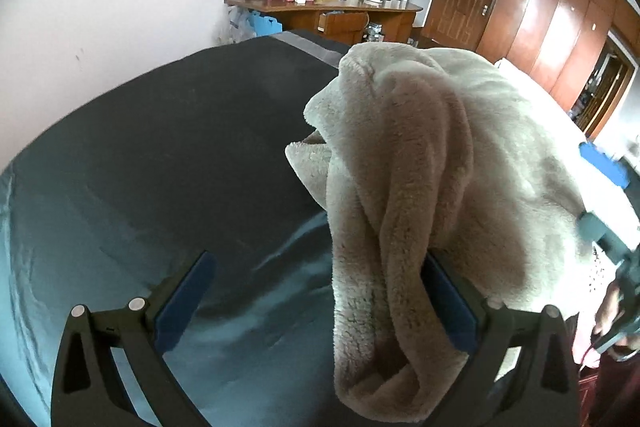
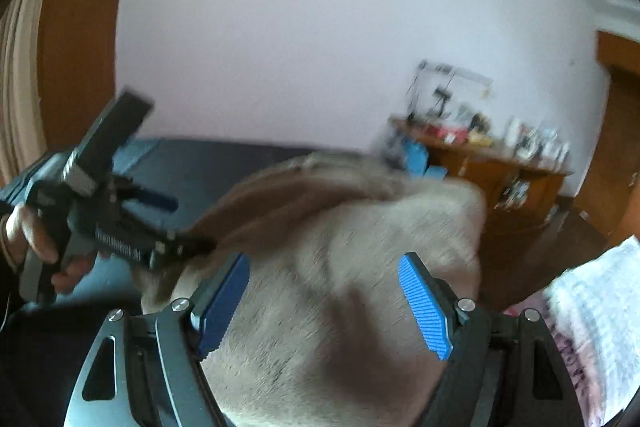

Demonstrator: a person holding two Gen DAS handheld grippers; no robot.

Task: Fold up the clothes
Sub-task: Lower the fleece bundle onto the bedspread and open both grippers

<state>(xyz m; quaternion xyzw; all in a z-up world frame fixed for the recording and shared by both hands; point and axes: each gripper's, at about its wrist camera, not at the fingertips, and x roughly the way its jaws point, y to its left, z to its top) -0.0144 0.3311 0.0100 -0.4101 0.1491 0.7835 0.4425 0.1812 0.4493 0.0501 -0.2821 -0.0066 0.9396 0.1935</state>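
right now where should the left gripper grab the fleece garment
Take the thick rolled fold of the fleece garment hanging beside the left gripper's right finger. Its jaws are open, so shift sideways until the roll sits between them; that bunched edge looks firmer than the loose drape above.

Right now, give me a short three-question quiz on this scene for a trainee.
1. True or false: the left gripper is shut on the fleece.
2. What surface lies beyond the left gripper? A) sheet, dark blue; B) wooden floor; C) glass table.
3. Fill in: the right gripper has ___ finger pads.

Key: 1 false, its fingers are spread wide and the fleece drapes over one of them. 2 A. 3 blue.
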